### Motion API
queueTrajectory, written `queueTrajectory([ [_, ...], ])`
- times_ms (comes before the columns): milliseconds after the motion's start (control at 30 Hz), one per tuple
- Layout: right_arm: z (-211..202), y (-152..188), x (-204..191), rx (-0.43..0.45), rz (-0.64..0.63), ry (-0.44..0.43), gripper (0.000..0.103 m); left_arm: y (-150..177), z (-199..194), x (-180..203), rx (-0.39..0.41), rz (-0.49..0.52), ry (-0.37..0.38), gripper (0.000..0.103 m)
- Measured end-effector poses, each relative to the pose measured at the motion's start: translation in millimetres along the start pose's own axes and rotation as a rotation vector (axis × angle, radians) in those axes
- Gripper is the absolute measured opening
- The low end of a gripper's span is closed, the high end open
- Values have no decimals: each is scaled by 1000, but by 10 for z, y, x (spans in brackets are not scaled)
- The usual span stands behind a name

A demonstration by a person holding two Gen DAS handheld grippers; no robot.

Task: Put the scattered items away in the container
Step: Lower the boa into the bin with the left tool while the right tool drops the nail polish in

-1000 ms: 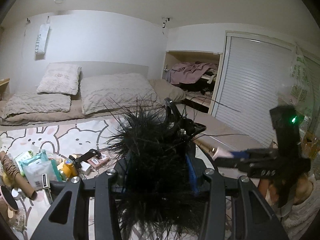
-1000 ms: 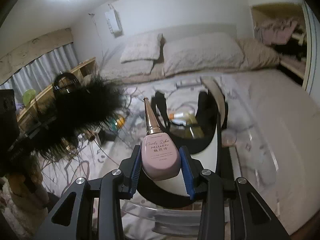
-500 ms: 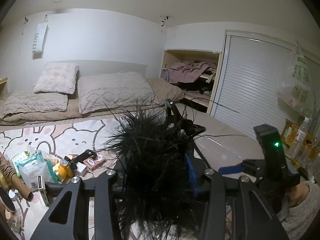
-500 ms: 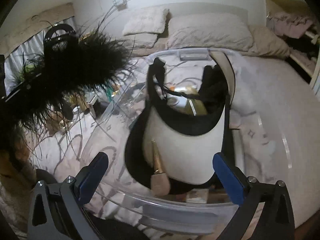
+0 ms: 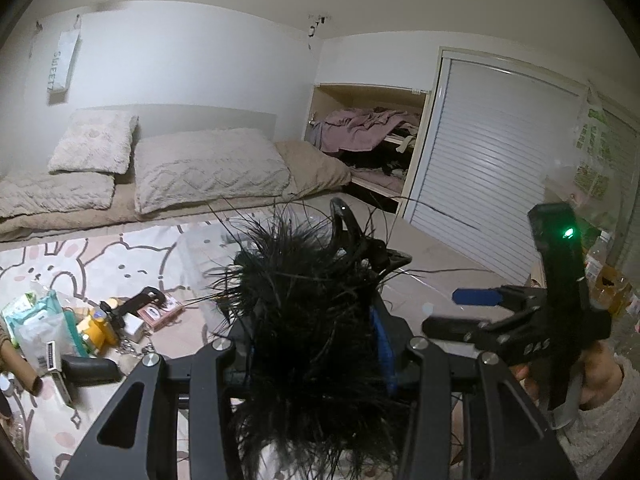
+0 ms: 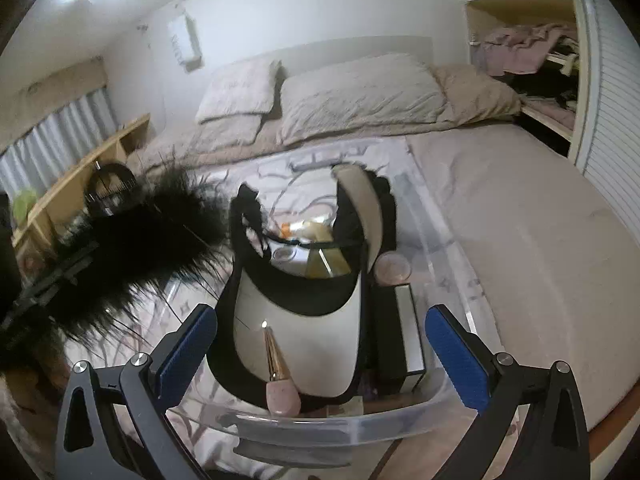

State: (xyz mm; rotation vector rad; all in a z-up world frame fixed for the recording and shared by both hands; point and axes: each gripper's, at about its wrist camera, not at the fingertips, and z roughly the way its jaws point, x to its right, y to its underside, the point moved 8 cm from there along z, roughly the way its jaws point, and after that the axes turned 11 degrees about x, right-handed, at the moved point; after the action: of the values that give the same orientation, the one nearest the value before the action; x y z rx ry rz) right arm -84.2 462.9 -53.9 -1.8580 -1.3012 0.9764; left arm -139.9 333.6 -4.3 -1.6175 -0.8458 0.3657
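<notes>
Both tongs hang over the bedding: the left gripper (image 5: pixel 316 336) is clamped on a black feathered headpiece (image 5: pixel 316 320), whose plumes spill over both blue pads and hide most of what lies ahead of it, while the right gripper (image 6: pixel 320 344) stands spread wide with nothing between its pads. Directly below the right gripper sits the clear plastic container (image 6: pixel 296 428), its near rim just under the fingers. Inside it a black-and-cream sun visor (image 6: pixel 296 320) takes up most of the room, with a pink bottle with a gold cap (image 6: pixel 280 384) lying on the visor's brim near the front wall, a round pink compact (image 6: pixel 394 268) and a dark box (image 6: pixel 400 344) along the right side, and some smaller items at the back that are too blurred to name. The feathered headpiece hangs just left of the container, its fringe reaching the left wall. In the left wrist view, scattered things remain on the bunny-print sheet (image 5: pixel 100 264) well to the left: a teal wipes packet (image 5: pixel 36 320), a yellow bottle (image 5: pixel 94 326), a pink flat case (image 5: pixel 158 312), a black handle (image 5: pixel 92 370) and a cardboard tube (image 5: pixel 20 368). Right of the container the beige blanket (image 6: pixel 520 220) lies bare up to the white louvred door (image 5: pixel 480 184); pillows (image 5: pixel 204 168) line the far edge.
</notes>
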Motion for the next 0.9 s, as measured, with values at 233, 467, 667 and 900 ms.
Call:
queueTrajectory([
  [233,-103,-127,158,45,59,12,103,42,267,127,-12,7,-11,45],
  [467,-113,-140,175,48,63,11,103,293,666,110,-110,2,-104,45],
  [667,-114,-147,120,50,31,10,103,353,651,45,-121,3,-165,103],
  [900,-109,-122,90,45,20,7,103,389,521,-18,-133,64,-199,103],
])
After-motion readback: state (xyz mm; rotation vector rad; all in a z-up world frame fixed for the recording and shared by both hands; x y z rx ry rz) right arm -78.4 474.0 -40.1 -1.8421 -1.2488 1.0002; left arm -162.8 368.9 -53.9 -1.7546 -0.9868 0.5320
